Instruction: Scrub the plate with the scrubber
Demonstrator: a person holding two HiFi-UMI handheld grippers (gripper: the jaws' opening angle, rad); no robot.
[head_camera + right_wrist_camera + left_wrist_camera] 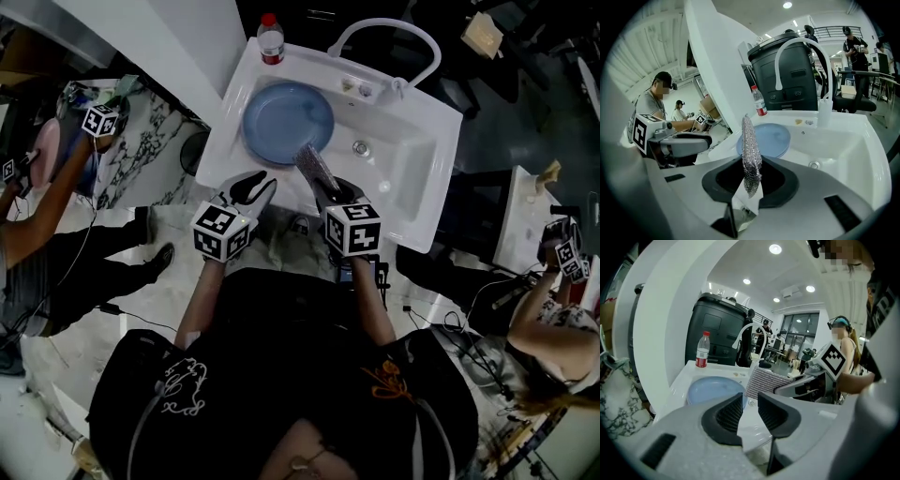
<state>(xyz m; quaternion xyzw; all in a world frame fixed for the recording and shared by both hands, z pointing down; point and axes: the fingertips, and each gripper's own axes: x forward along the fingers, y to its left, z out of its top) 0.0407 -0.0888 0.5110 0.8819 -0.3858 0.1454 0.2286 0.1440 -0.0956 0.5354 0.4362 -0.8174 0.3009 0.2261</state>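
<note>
Lengthwise, scrubber (317, 167) toward plate (281, 117)

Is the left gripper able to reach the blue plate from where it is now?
Probably yes. The left gripper is at the near edge of the sink, jaws apart and empty, and the plate lies beyond with nothing between them. The scrubber, held in the right gripper, is off to the side.
</note>
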